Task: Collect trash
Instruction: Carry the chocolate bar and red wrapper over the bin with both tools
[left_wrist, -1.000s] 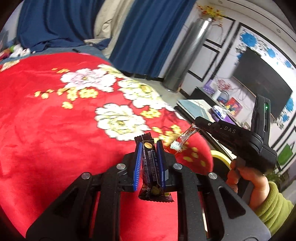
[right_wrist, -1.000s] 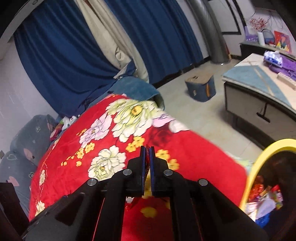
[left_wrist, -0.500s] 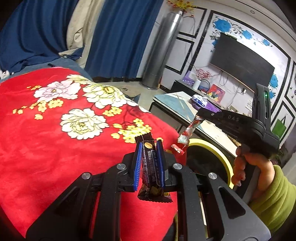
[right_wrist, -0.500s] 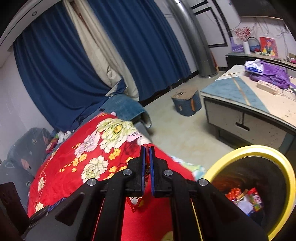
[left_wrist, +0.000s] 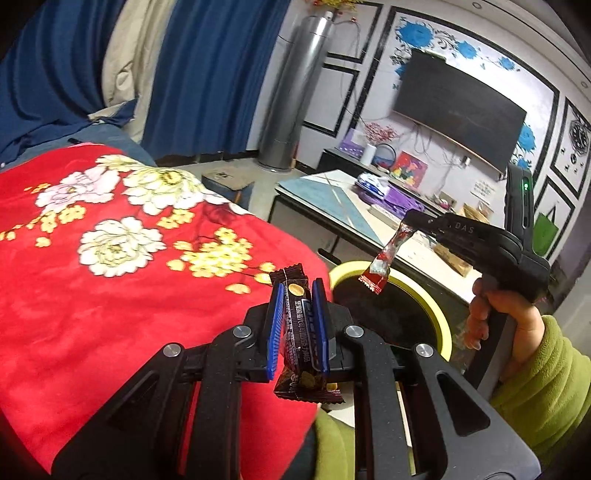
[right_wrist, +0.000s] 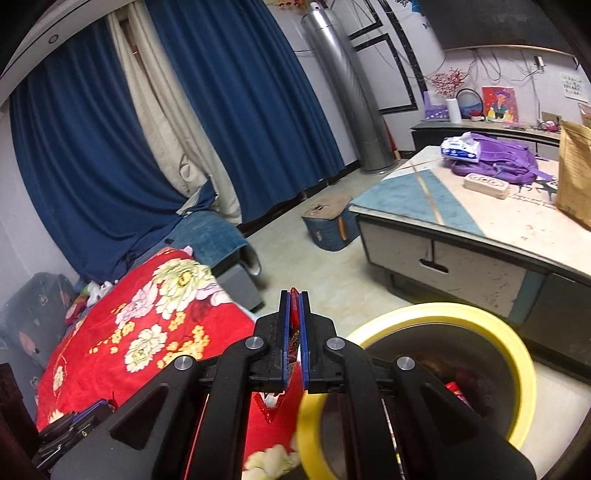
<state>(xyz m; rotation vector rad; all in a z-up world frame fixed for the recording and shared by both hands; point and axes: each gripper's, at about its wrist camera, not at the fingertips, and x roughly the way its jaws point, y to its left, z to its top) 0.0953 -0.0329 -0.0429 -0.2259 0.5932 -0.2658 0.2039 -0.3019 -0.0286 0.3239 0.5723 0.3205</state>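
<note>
Over the edge of the red floral blanket (left_wrist: 110, 295), the left gripper (left_wrist: 298, 295) has its blue pads pressed on a dark brown snack wrapper (left_wrist: 297, 332), which stands upright between them with its crimped ends sticking out above and below. To its right, the right gripper (left_wrist: 408, 221), held in a hand (left_wrist: 495, 317) with a green sleeve (left_wrist: 546, 384), pinches the top of a small red wrapper (left_wrist: 384, 258) that dangles above the yellow-rimmed trash bin (left_wrist: 340, 271). In the right wrist view, the right gripper (right_wrist: 293, 295) has its jaws nearly together on the red wrapper (right_wrist: 293, 332), and the bin (right_wrist: 480, 314) sits just below to the right, with bright wrappers already inside. Beyond stands a low table (right_wrist: 461, 221) carrying a purple bag (right_wrist: 498, 155)
</note>
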